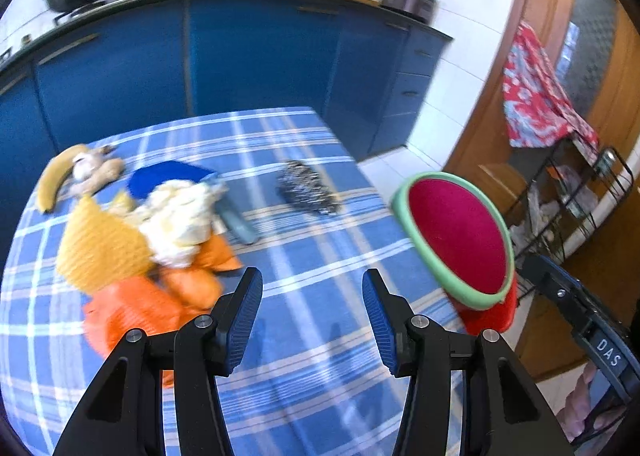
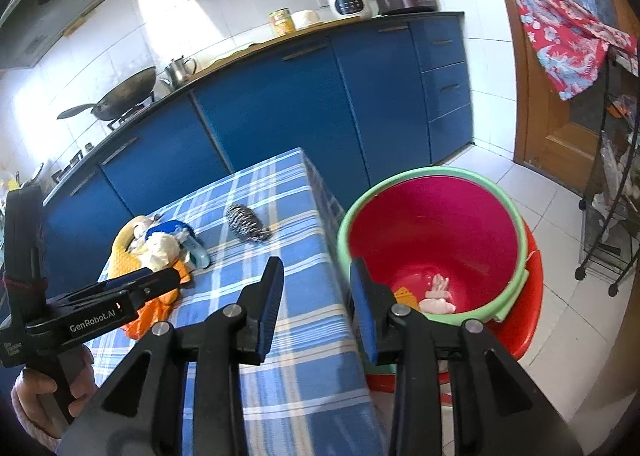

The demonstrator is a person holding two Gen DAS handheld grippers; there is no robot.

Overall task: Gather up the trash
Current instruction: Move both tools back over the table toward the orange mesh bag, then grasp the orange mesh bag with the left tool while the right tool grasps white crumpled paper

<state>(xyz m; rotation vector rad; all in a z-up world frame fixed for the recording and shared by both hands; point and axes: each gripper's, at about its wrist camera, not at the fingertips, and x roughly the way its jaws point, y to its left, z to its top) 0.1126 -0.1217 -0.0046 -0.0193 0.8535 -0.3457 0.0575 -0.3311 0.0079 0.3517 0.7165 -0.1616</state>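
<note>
Blue kitchen cabinets (image 2: pixel 280 108) back a table under a blue plaid cloth (image 1: pixel 304 256). Trash is heaped there (image 1: pixel 160 232): orange bags, crumpled paper, a banana peel (image 1: pixel 54 176), ahead and left of the left gripper (image 1: pixel 312 312), whose jaws stand apart and empty. The right gripper (image 2: pixel 316 308), opening with nothing between its jaws, hangs at the table's edge beside a red bucket (image 2: pixel 432 232) on the floor holding scraps.

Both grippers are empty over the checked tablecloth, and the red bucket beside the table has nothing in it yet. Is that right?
Not quite. The red bucket already holds scraps at its bottom, as the right wrist view shows. The rest stands: left gripper and right gripper hold nothing.
</note>
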